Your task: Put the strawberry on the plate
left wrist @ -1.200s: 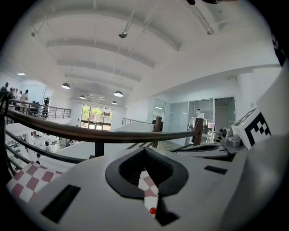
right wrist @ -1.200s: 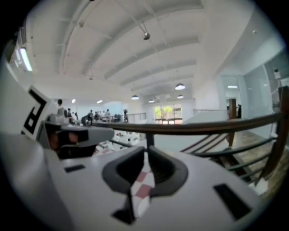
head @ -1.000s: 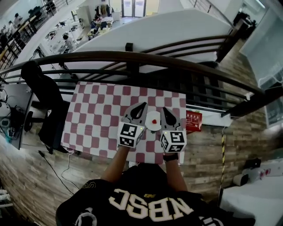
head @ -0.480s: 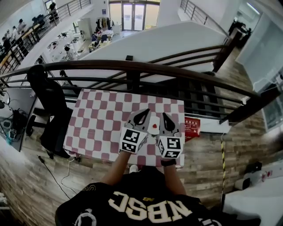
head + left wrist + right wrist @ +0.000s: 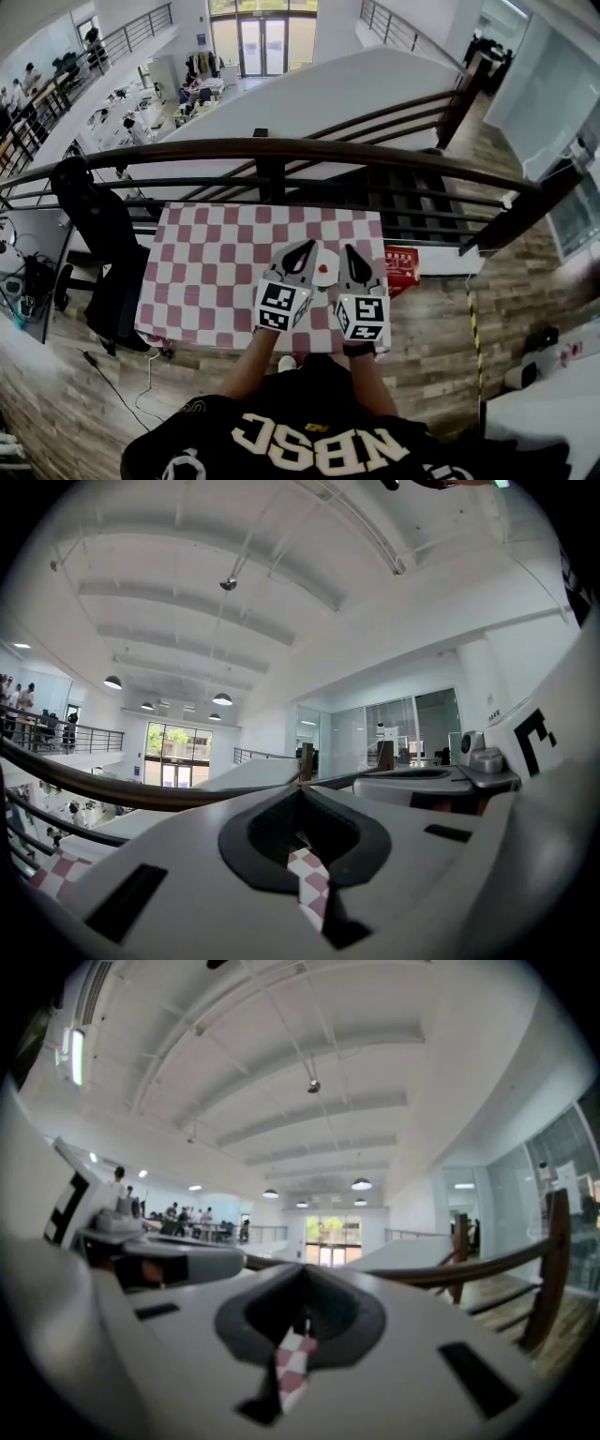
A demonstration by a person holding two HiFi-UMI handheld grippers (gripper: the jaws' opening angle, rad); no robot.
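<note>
A small white plate [image 5: 324,274] lies on the red-and-white checked table [image 5: 216,267] near its front right part, with a red speck on it that looks like the strawberry [image 5: 324,267]. My left gripper [image 5: 303,251] hangs just left of the plate and my right gripper [image 5: 353,255] just right of it. Both are lifted above the table and tilted upward. In the left gripper view the jaws [image 5: 300,787] meet at their tips with nothing between them. The right gripper's jaws [image 5: 302,1269] are shut and empty too. Neither gripper view shows the plate.
A dark curved railing [image 5: 281,150] runs along the table's far edge, with a drop to a lower floor beyond. A red box [image 5: 401,265] sits just off the table's right edge. A dark chair [image 5: 94,220] stands at the left.
Both grippers have stayed on either side of the plate and drawn slightly nearer to each other. The plate has not moved on the table.
</note>
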